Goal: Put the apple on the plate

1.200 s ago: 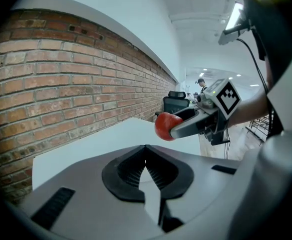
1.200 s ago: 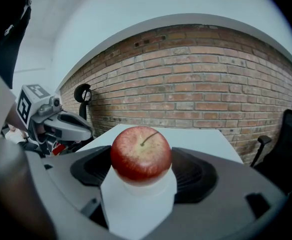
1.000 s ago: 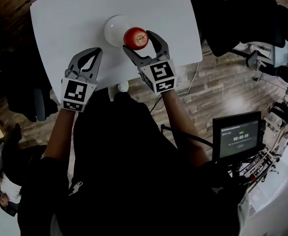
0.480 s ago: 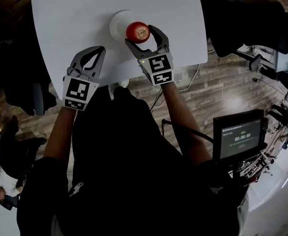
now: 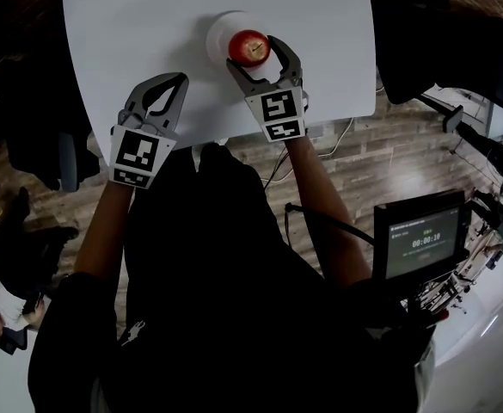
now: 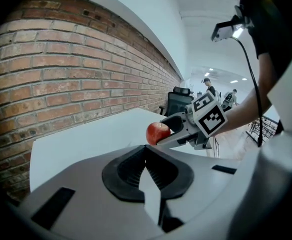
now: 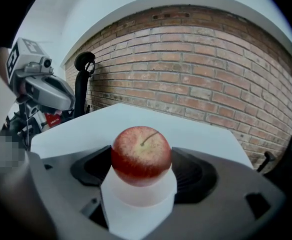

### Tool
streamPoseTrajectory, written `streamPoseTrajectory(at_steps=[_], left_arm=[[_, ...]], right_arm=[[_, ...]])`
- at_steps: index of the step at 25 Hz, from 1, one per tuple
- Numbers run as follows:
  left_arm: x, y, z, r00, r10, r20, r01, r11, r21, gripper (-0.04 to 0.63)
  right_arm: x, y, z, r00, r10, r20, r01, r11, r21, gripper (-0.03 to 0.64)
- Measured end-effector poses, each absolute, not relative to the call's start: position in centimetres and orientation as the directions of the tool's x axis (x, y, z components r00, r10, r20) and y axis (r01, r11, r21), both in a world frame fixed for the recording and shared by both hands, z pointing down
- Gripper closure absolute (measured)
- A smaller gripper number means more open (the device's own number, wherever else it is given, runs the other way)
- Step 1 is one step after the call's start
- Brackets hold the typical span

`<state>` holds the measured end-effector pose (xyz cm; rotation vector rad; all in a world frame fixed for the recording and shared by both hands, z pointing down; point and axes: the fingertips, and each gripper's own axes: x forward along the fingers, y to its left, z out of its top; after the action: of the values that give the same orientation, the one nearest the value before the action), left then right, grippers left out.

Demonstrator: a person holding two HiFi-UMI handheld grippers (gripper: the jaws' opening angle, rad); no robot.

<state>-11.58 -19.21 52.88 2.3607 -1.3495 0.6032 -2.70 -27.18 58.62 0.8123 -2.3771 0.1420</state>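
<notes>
Red apple point(image 5: 249, 47): held in the claw of the right gripper point(image 5: 252, 52), stem up, directly over the plate. No view shows whether its underside touches the plate.
White plate point(image 5: 218, 33): round, on the white table point(image 5: 131, 24), about midway between the left and right edges and set in from the near edge. The far edge is out of sight.
Right gripper, state: clenched on the apple, one pad against each flank, as its own view shows. The pale surface below the fruit there is, by my reckoning, the plate.
Left gripper point(image 5: 179, 80): jaws pressed together with nothing between them, idle above the near edge of the table, toward its left corner, well apart from the plate.
Person: stands at the near edge in dark sleeves, a gripper in each hand.
Surroundings: brick wall point(image 7: 195, 59) beyond the far side; small monitor point(image 5: 421, 243) off the right edge, over the wood floor.
Step in hand: the set-down, as I judge it. The carry looks finished, since fruit and plate line up.
Next move calls for: a short straight descent until the apple bears on the plate's centre, then parting the jaws evenly so neither pad nudges it, then a clean withdrawal.
Caution: a round fruit may roll toward the rim if released crooked or from height.
</notes>
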Motion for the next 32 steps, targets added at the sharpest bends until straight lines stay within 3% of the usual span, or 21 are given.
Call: streamPoseTrajectory(at_steps=[32], left_arm=[[-12.7,-16.9,52.1,0.413,-0.718,0.560,-0.891,-0.446,0.086,0.589]], right_arm=[[-2.4,-28.5,58.8,-0.563,-0.575,0.594,-0.558,0.794,0.240,0.244]])
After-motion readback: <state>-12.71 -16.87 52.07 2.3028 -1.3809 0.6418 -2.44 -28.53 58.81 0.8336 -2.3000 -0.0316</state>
